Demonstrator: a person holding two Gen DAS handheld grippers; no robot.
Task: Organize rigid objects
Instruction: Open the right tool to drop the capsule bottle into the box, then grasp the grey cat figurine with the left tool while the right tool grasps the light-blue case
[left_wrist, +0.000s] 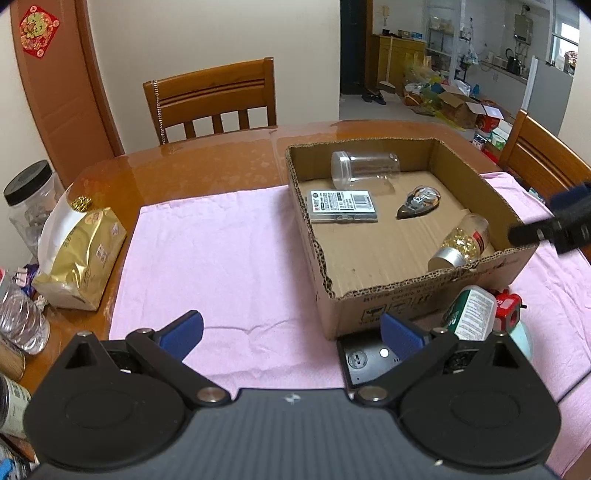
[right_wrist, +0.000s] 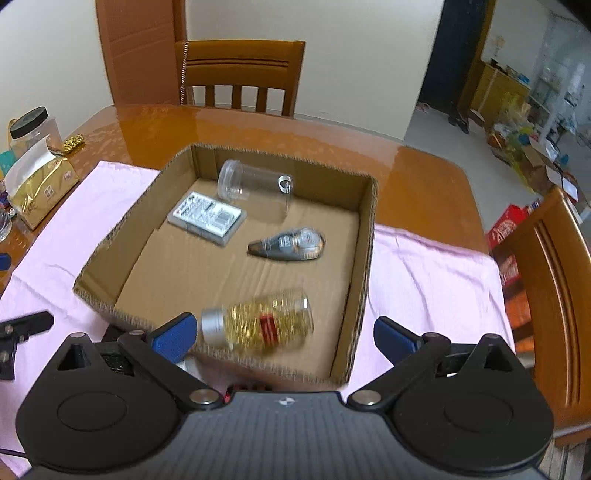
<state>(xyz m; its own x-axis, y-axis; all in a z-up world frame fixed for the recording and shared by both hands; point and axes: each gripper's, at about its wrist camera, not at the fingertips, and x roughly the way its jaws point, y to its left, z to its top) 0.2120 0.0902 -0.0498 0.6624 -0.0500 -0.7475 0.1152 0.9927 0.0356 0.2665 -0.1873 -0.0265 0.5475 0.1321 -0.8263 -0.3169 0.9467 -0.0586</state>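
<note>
Two grippers, both spread wide, both holding nothing. Left gripper (left_wrist: 291, 334) low over pink cloth (left_wrist: 221, 258), just short of the box (left_wrist: 406, 295). Beside its right finger, partly hidden: dark flat device (left_wrist: 364, 363), green-and-white bottle (left_wrist: 471, 314), red item (left_wrist: 508, 304), pale round thing (left_wrist: 522, 343) cut off behind the finger mount. Right gripper (right_wrist: 284, 338) above the box's near wall (right_wrist: 122, 314). Close ahead of its tips, blurred: gold-filled bottle (right_wrist: 266, 325) on its side, silver cap toward the left finger, at the near right corner of the box. Farther in, grey teardrop-shaped item (right_wrist: 288, 243), label unreadable. Beyond, flat barcoded case (right_wrist: 207, 218) and clear jar (right_wrist: 255, 188) lying on its side by the far wall. Left of the cloth, on the table (left_wrist: 184, 166): gold bag (left_wrist: 79, 254), black-lidded jar (left_wrist: 27, 195), other bottles cut off at the frame edge. Beyond the table, chair (left_wrist: 210, 98); a second chair (right_wrist: 554, 295) at right, cut off.
</note>
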